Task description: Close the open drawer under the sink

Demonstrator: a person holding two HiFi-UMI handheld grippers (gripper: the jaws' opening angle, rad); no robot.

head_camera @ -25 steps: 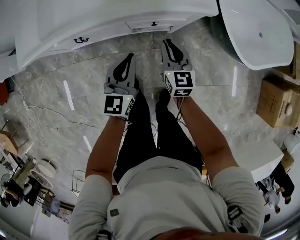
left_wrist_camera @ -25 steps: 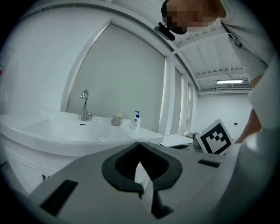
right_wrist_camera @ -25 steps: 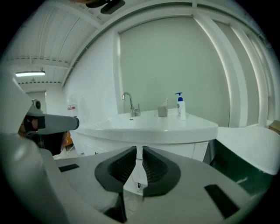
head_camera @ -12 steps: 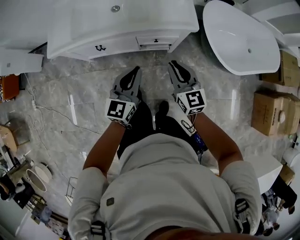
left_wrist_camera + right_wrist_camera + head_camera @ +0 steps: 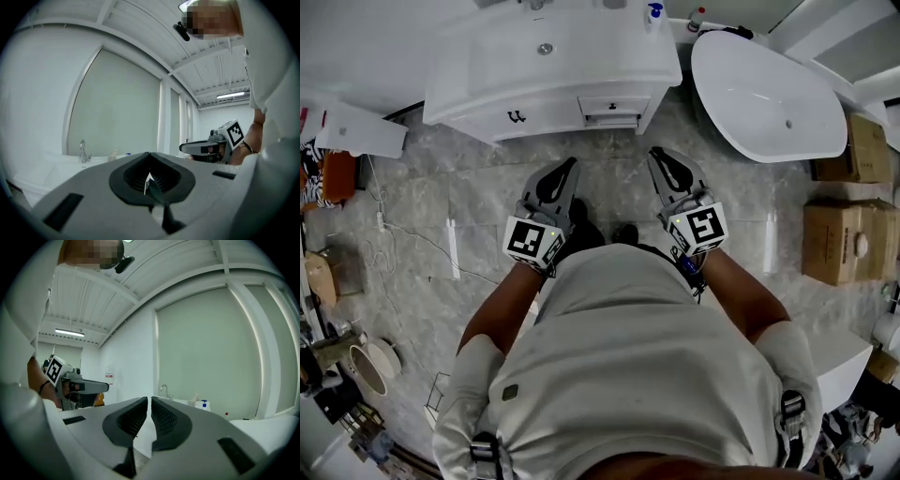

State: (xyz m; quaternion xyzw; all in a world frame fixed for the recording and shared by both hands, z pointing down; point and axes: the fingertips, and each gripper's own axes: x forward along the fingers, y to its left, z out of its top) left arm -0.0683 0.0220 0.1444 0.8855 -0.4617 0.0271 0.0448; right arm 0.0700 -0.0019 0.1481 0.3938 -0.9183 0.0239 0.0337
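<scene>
The head camera looks steeply down from above the person (image 5: 628, 375) onto the sink cabinet (image 5: 553, 70) and floor (image 5: 422, 234). Cameras on the left gripper (image 5: 572, 164) and right gripper (image 5: 656, 153) sit just behind their jaws, facing level; both share the tap (image 5: 82, 151).

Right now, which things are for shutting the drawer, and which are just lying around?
For the job: drawer, sink cabinet, left tool, right tool (empty, jaws just closing).
Lying about: bathtub, cardboard boxes, soap bottle.
</scene>
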